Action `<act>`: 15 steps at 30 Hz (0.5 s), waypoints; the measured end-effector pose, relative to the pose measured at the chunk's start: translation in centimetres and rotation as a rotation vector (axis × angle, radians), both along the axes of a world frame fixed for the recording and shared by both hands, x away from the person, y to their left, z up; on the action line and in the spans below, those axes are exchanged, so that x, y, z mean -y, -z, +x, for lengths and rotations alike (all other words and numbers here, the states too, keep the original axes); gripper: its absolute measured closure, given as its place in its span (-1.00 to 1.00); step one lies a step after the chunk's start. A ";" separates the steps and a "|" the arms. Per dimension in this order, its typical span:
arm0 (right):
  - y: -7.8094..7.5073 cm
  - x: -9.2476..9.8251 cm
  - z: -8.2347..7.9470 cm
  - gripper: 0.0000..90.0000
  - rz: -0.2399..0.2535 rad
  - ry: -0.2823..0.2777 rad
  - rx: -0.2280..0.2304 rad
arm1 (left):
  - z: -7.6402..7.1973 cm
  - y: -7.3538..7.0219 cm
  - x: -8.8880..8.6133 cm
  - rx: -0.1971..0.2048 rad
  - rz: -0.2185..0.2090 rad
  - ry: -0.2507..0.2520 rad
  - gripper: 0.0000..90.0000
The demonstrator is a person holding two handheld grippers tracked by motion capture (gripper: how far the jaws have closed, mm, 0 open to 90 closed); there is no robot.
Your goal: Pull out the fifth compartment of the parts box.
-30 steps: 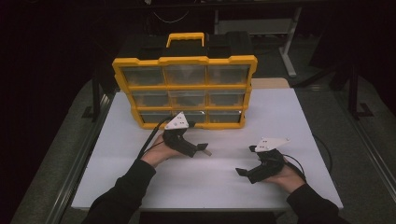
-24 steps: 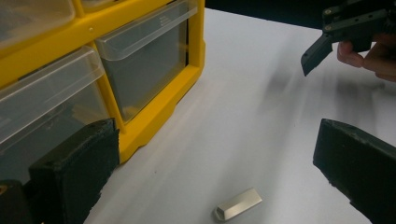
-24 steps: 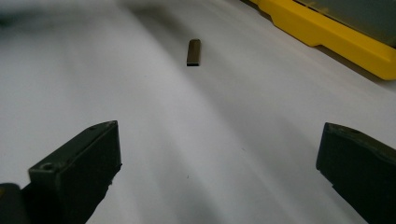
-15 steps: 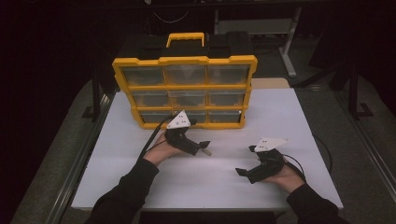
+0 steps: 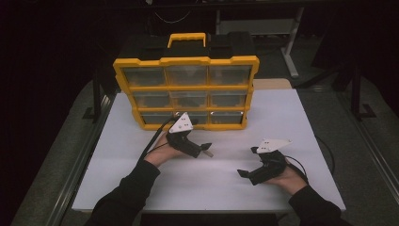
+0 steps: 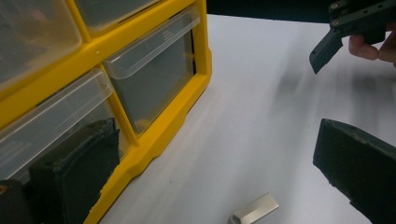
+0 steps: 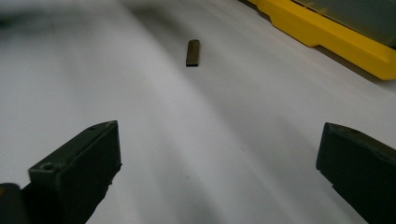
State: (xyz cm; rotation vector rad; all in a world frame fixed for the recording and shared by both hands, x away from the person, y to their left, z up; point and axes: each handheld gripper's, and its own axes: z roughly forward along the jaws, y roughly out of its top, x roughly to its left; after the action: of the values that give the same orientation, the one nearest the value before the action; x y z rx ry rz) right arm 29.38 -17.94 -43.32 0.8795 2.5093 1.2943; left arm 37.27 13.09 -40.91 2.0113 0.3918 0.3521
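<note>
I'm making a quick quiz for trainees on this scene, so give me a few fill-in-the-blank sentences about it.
1. The organizer with clear drawers has a frame coloured ____.
2. The small metal bar lies flat on the ____ table.
3. The jaws of the left tongs stand ____, with the bar between them and untouched.
4. The organizer's front holds ____ rows of drawers.

Missing words: yellow; white; open; three

White table [image 5: 306, 122]. Yellow drawer organizer [image 5: 186, 92] standing at the far edge. Small metal bar [image 6: 254, 210] lying flat nearer.
</note>
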 end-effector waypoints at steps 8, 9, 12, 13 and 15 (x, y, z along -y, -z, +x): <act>0.0 0.0 0.0 -1.00 -0.001 0.001 0.000 | -0.1 -0.1 -0.1 0.037 0.028 0.000 -1.00; 0.0 0.0 0.0 -1.00 0.000 0.001 0.000 | -0.1 -0.1 -0.1 0.042 0.032 0.001 -1.00; 0.0 0.0 0.0 -1.00 -0.001 0.000 0.002 | -0.1 -0.1 -0.1 0.049 0.040 0.003 -1.00; 0.0 0.0 0.0 -1.00 -0.001 0.000 0.002 | -0.1 -0.1 -0.1 0.054 0.045 0.003 -1.00; 0.0 0.0 0.0 -1.00 -0.001 0.000 0.001 | -0.2 0.0 0.0 0.062 0.053 0.007 -1.00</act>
State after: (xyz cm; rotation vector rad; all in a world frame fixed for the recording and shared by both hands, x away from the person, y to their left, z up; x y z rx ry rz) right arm 29.36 -17.94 -43.31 0.8785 2.5082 1.2936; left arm 37.08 13.13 -40.90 2.0479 0.3392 0.4239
